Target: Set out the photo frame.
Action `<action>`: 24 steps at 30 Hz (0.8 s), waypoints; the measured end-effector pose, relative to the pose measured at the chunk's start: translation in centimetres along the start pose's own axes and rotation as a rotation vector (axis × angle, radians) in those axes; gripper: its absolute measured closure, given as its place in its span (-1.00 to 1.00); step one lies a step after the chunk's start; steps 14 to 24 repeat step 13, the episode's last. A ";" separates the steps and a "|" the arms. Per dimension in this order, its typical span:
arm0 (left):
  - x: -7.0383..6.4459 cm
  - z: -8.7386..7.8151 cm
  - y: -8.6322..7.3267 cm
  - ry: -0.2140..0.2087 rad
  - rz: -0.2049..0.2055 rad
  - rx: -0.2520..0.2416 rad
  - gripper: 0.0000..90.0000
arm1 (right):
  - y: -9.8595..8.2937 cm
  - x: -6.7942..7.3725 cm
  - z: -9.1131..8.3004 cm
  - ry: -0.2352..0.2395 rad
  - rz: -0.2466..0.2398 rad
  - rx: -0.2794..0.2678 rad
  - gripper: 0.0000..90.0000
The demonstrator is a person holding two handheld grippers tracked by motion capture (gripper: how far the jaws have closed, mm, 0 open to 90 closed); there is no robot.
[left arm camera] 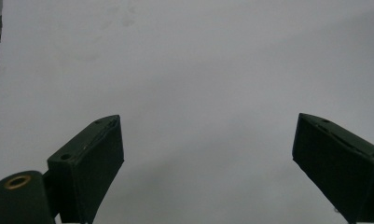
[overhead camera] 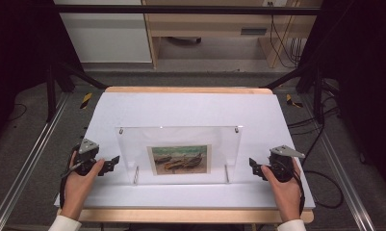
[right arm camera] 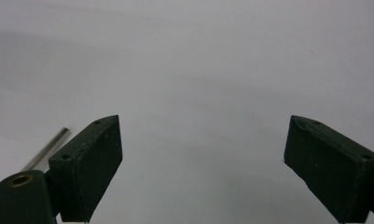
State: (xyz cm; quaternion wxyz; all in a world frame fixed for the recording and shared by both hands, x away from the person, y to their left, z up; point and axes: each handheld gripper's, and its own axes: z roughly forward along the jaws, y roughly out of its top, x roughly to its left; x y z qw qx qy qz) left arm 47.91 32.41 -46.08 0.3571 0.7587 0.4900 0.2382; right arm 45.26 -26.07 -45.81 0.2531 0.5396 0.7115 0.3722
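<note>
From the high view, a clear acrylic frame [overhead camera: 178,154] stands upright in the middle of the white table cover [overhead camera: 190,108], with a small boat picture [overhead camera: 180,160] low in its centre. The left gripper [overhead camera: 114,162] sits just left of the frame, held by the left hand [overhead camera: 80,180], pointing in at its edge. The right gripper [overhead camera: 252,166] is just right of the frame, in the right hand [overhead camera: 284,185], aimed inward too.

Left gripper view: the left gripper [left arm camera: 208,149] has its jaws spread wide, nothing between them, plain white cover [left arm camera: 198,60] beyond.

Right gripper view: the right gripper [right arm camera: 203,149] is wide apart as well, empty, with a thin metal post [right arm camera: 47,149] just beside its left-hand jaw
</note>
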 end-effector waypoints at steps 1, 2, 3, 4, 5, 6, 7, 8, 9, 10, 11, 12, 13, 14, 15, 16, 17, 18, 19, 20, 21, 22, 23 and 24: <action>0.1 0.3 -0.1 0.013 0.011 0.017 -0.82 | 0.0 -0.1 0.3 -0.018 -0.013 0.018 -0.74; 0.1 0.3 -0.1 0.013 0.011 0.017 -0.82 | 0.1 -0.1 0.6 -0.027 -0.020 0.040 -0.73; 0.1 0.2 -0.2 0.028 0.021 0.022 -0.82 | 0.1 -0.1 0.6 -0.027 -0.020 0.040 -0.73; 0.1 0.1 -0.3 0.042 0.026 0.022 -0.82 | -0.1 -0.2 1.0 -0.048 -0.037 0.064 -0.73; 0.2 0.0 -0.4 0.057 0.029 0.017 -0.82 | -0.1 -0.2 1.0 -0.048 -0.037 0.064 -0.73; 0.2 -0.2 -0.8 0.084 0.042 0.018 -0.83 | -0.3 -0.2 1.0 -0.078 -0.044 0.093 -0.73; 0.3 -0.3 -1.0 0.096 0.052 0.023 -0.83 | -0.4 -0.3 1.0 -0.087 -0.051 0.096 -0.72; 0.3 -0.4 -1.2 0.103 0.062 0.033 -0.83 | -0.5 -0.4 0.9 -0.092 -0.051 0.096 -0.72; 0.3 -0.4 -1.2 0.103 0.062 0.033 -0.83 | -0.5 -0.4 0.9 -0.092 -0.051 0.096 -0.72; 0.5 -0.5 -1.4 0.106 0.052 0.032 -0.83 | -0.7 -0.3 0.8 -0.093 -0.043 0.098 -0.72; 0.6 -0.6 -1.5 0.104 0.049 0.034 -0.83 | -0.8 -0.3 0.7 -0.085 -0.040 0.100 -0.72; 0.7 -0.6 -1.6 0.105 0.046 0.033 -0.83 | -0.9 -0.3 0.7 -0.081 -0.036 0.099 -0.72; 0.7 -0.6 -1.6 0.105 0.046 0.033 -0.83 | -0.9 -0.3 0.7 -0.081 -0.036 0.099 -0.72; 0.7 -0.6 -1.6 0.105 0.046 0.033 -0.83 | -0.9 -0.3 0.7 -0.081 -0.036 0.099 -0.72; 0.7 -0.6 -1.6 0.105 0.046 0.033 -0.83 | -0.9 -0.3 0.7 -0.081 -0.036 0.099 -0.72; 0.7 -0.6 -1.6 0.105 0.046 0.033 -0.83 | -0.9 -0.3 0.7 -0.081 -0.036 0.099 -0.72; 0.7 -0.6 -1.6 0.105 0.046 0.033 -0.83 | -0.9 -0.3 0.7 -0.081 -0.036 0.099 -0.72; 0.7 -0.6 -1.6 0.105 0.046 0.033 -0.83 | -0.9 -0.3 0.7 -0.081 -0.036 0.099 -0.72; 0.7 -0.6 -1.6 0.105 0.046 0.033 -0.83 | -0.9 -0.3 0.7 -0.081 -0.036 0.099 -0.72; 0.7 -0.6 -1.6 0.105 0.046 0.033 -0.83 | -0.9 -0.3 0.7 -0.081 -0.036 0.099 -0.72; 0.7 -0.6 -1.6 0.105 0.046 0.033 -0.83 | -0.9 -0.3 0.7 -0.081 -0.036 0.099 -0.72; 0.7 -0.6 -1.6 0.105 0.046 0.033 -0.83 | -0.9 -0.3 0.7 -0.081 -0.036 0.099 -0.72; 0.7 -0.6 -1.6 0.105 0.046 0.033 -0.83 | -0.9 -0.3 0.7 -0.081 -0.036 0.099 -0.72; 0.7 -0.6 -1.6 0.105 0.046 0.033 -0.83 | -0.9 -0.3 0.7 -0.081 -0.036 0.099 -0.72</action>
